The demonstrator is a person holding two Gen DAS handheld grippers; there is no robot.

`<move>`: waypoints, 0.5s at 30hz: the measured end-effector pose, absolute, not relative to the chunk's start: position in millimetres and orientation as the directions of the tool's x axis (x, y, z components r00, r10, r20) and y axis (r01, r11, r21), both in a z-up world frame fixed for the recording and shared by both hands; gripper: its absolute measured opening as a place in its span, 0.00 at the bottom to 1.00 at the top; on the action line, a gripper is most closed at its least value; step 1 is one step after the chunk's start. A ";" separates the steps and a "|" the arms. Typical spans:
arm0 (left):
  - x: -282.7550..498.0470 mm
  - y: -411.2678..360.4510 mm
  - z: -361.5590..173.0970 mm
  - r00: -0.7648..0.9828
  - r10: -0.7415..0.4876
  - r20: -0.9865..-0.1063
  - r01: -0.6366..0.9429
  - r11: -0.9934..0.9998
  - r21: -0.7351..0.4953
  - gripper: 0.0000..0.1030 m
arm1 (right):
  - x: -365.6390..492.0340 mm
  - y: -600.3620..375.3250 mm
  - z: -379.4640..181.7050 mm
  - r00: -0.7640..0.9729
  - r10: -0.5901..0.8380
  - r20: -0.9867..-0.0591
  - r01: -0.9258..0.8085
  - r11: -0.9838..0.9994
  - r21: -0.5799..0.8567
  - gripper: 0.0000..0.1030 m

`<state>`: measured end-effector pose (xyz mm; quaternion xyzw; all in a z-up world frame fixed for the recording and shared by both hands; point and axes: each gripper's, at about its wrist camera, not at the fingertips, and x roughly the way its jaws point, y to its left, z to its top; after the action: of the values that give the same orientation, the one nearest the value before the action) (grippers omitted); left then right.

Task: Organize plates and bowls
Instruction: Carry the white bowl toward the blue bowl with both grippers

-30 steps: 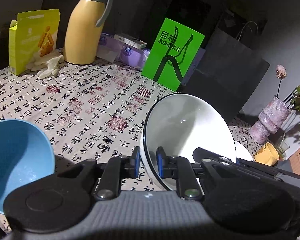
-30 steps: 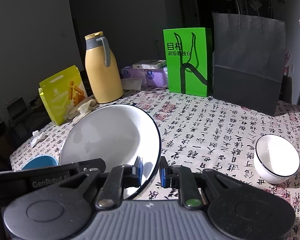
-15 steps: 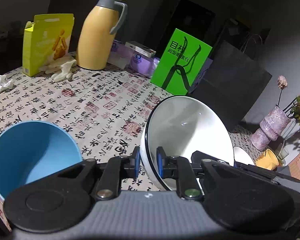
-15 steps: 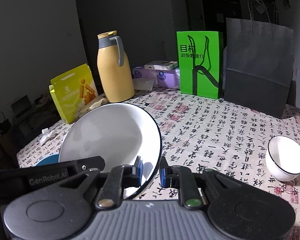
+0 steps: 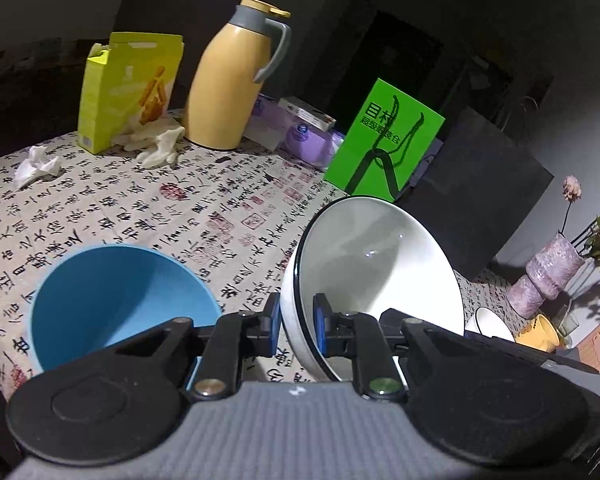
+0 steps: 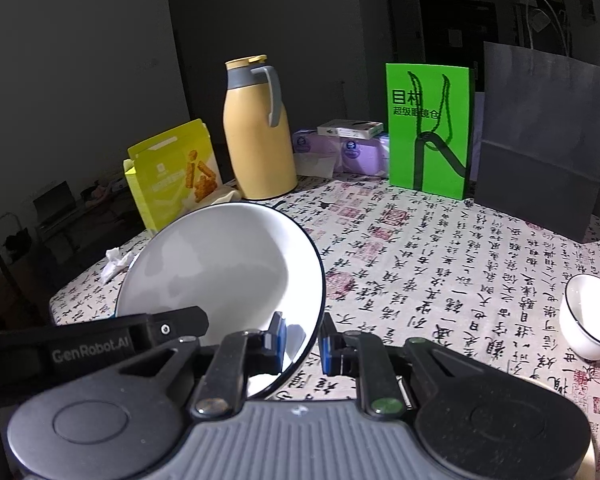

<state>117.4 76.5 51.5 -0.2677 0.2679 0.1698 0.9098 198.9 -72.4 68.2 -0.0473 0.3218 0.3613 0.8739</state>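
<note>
Carried closer toward the blue bowl point(image 5: 112, 300), the large white bowl point(image 5: 376, 264) is pinched at its rim by both grippers point(image 5: 296, 328) point(image 6: 302, 340); nesting remains, and the small white bowl point(image 6: 590, 316) is left untouched.

The left gripper point(image 5: 296, 330) points forward and downward, its 2 blue-padded fingers point(image 5: 272, 328) closed on the rim of the large white bowl point(image 5: 380, 264), 1 pad outside the wall and 1 inside. The right gripper point(image 6: 302, 338) tilts down alike, its fingers point(image 6: 327, 346) clamped on the same bowl's point(image 6: 224, 272) opposite rim. The left gripper's black body shows left of that bowl in the right wrist view.
</note>
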 end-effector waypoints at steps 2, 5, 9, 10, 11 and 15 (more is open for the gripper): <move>112.3 80.5 52.1 0.800 0.170 -0.575 -0.456 0.795 -0.400 0.16 | 195.1 -68.0 68.8 0.530 0.603 -0.597 -0.666 0.731 0.148 0.16; 105.3 87.3 52.2 0.801 0.175 -0.573 -0.462 0.789 -0.405 0.16 | 189.2 -62.2 69.6 0.525 0.607 -0.597 -0.673 0.725 0.145 0.16; 96.2 96.4 51.5 0.802 0.182 -0.570 -0.469 0.782 -0.411 0.16 | 182.4 -52.9 69.9 0.519 0.611 -0.598 -0.681 0.718 0.143 0.16; 93.7 98.8 51.1 0.801 0.184 -0.570 -0.472 0.779 -0.412 0.16 | 180.4 -50.9 69.7 0.517 0.612 -0.599 -0.683 0.717 0.142 0.16; 91.6 101.3 50.7 0.801 0.186 -0.570 -0.474 0.777 -0.414 0.16 | 178.5 -48.5 69.3 0.515 0.612 -0.600 -0.685 0.715 0.142 0.16; 82.6 110.2 49.5 0.800 0.192 -0.569 -0.482 0.769 -0.419 0.16 | 171.5 -38.0 68.1 0.508 0.613 -0.605 -0.692 0.709 0.138 0.16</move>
<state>82.6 110.2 49.5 -0.2842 0.2558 0.1861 0.9051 171.5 -38.0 68.1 -0.0607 0.3228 0.3767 0.8662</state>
